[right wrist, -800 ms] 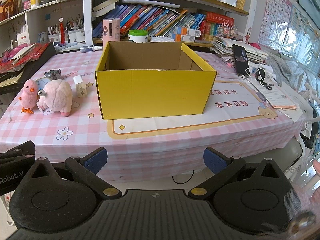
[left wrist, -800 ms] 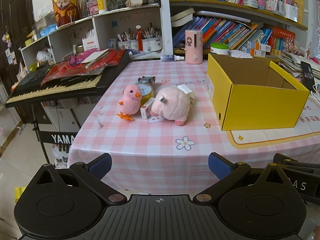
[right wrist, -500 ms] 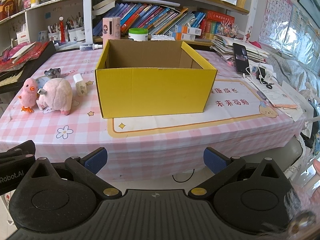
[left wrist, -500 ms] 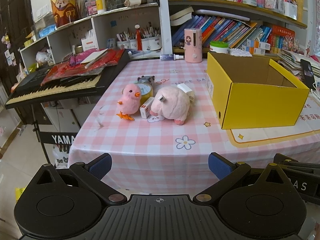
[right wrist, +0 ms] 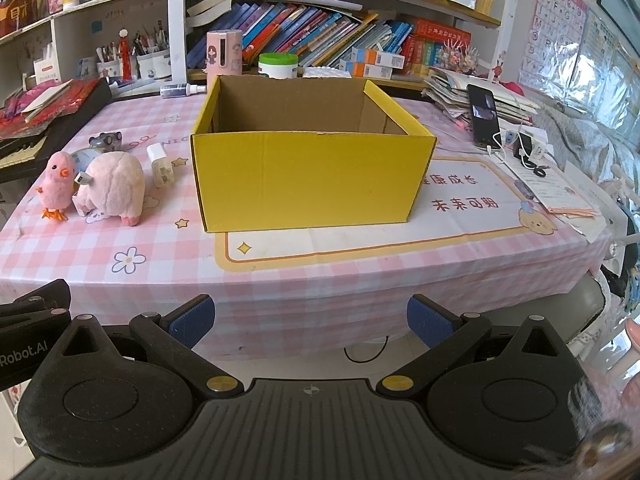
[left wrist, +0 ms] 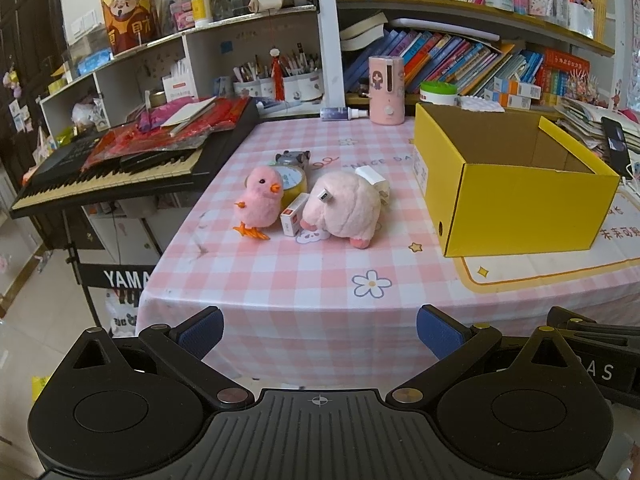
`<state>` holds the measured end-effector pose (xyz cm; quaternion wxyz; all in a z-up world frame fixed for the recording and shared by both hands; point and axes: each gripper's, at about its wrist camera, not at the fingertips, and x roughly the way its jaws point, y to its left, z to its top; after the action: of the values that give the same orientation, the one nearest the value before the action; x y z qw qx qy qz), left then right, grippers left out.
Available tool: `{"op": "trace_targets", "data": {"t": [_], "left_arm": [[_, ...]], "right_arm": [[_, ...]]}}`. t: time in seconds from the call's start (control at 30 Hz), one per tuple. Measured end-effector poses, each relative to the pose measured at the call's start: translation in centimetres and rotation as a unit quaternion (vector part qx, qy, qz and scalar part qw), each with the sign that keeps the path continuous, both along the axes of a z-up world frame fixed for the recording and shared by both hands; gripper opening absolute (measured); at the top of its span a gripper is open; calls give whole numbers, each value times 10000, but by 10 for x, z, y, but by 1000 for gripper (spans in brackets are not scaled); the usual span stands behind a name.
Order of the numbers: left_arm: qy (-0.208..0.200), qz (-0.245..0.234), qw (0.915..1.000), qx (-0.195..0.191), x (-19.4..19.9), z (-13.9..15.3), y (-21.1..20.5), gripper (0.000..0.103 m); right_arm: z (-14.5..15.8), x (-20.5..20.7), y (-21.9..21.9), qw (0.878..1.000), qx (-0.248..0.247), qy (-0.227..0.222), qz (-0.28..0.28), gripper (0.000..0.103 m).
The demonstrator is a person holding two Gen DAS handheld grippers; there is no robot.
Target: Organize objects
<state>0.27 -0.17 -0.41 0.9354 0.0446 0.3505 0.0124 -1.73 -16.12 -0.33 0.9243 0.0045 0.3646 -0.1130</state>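
We see the yellow box [right wrist: 312, 176] open-topped, nothing visible inside; keyboard stand [left wrist: 120, 278] reads "YAMA"; left gripper [left wrist: 319, 330] and right gripper [right wrist: 310, 318] gape wide, holding nothing.

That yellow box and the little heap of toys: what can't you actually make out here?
- Yellow box floor: hidden by its own front wall, both views.
- Tape roll: mostly behind the pink chick, left view.
- Small white box: label too small to read.
- Grey toy: small, partly hidden by the roll.
- Left gripper and right gripper: open, empty.
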Motion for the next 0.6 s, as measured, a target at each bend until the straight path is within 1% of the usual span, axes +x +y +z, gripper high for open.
{"op": "trace_targets", "data": {"t": [0.6], "left_arm": [[-82,-94,9999,-14,0,3,5,103]], "right_arm": [[3,0,2,10000,16,-42,13,103]]}}
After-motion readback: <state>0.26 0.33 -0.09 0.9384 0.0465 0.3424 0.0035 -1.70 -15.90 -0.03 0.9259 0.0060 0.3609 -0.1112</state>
